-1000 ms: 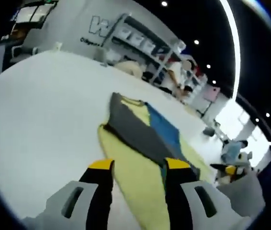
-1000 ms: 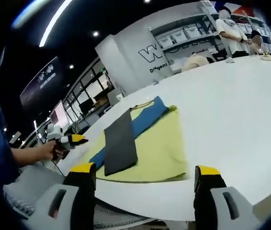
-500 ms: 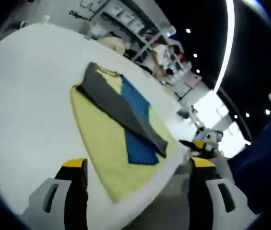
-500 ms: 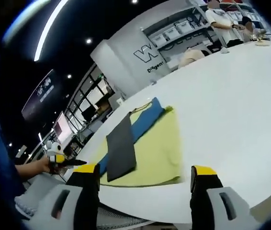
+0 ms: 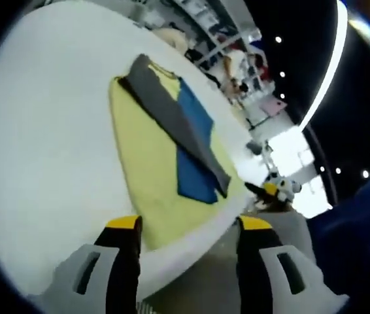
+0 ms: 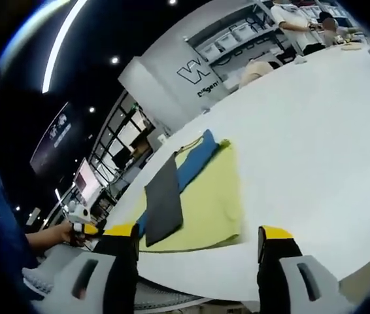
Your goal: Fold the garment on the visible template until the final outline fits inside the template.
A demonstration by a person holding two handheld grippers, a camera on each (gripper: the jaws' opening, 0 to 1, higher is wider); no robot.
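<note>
1. The folded garment (image 5: 159, 150), yellow with blue and grey panels, is lying flat on the white counter (image 5: 41, 144) near its edge.
2. The left gripper (image 5: 185, 226) is hovering with jaws wide, holding nothing.
3. The right gripper (image 6: 198, 234) is also hovering wide and empty.

Large "W" on wall (image 6: 172, 78)

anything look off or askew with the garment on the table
Nothing looks damaged. The yellow garment lies flat on the white table, its gray sleeve folded across the blue panel. Its lower hem sits right at the table's near edge. Both grippers are open, off it.
</note>
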